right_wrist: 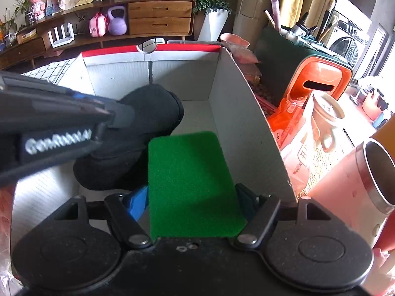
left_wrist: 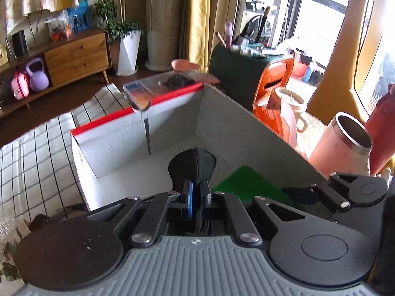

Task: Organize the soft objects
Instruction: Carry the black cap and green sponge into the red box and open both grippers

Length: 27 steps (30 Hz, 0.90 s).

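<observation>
Inside the open cardboard box [right_wrist: 229,93], above its pale floor, two soft things are held. A black cloth item [right_wrist: 148,123], perhaps a folded pouch or eye mask, though its exact kind cannot be told, is pinched between the fully closed jaws of the left gripper [left_wrist: 196,192]; in the left wrist view the cloth [left_wrist: 195,165] is seen bulging out beyond the fingertips. Just beside it, toward the right wall of the box, a flat green pad [right_wrist: 190,185] with a grainy surface is gripped across its width by the right gripper [right_wrist: 195,202], whose jaws are spread wide and are pressed against the pad's two side edges. The black cloth is overlapped slightly by the pad's left edge in the right wrist view. The far wall of the box is marked by a red rim [right_wrist: 153,49]. Outside the right wall, an orange plastic container [right_wrist: 318,79], a cream mug [right_wrist: 325,118] and a pink steel-lined cup [right_wrist: 355,172] are crowded together. To the left of the box, a white checked cloth [left_wrist: 29,162] is spread. Farther back, a wooden sideboard [right_wrist: 158,17], a purple kettlebell [right_wrist: 117,22] and a potted plant in a white pot [right_wrist: 214,22] are seen.
</observation>
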Each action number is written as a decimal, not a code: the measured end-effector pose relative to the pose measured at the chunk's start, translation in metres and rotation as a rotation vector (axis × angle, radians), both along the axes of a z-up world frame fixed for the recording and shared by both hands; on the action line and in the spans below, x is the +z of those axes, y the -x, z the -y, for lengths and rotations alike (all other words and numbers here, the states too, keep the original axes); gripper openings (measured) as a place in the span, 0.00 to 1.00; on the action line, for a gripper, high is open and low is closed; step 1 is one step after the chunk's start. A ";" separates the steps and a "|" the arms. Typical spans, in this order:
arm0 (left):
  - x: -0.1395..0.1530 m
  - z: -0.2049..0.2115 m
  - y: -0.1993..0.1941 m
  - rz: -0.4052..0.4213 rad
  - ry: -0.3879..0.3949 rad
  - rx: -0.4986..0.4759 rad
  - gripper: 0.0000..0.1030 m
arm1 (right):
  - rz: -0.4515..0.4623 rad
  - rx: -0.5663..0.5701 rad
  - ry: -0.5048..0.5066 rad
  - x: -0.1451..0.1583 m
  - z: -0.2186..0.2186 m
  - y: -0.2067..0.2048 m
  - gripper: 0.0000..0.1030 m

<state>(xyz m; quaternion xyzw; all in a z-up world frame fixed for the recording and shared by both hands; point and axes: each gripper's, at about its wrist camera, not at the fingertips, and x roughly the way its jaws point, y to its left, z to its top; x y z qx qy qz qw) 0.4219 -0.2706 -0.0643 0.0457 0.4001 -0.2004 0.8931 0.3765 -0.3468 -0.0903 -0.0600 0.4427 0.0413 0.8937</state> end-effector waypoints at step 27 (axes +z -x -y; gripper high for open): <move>-0.005 0.003 0.030 -0.079 0.044 0.021 0.27 | 0.102 0.175 0.034 0.021 0.003 0.050 0.99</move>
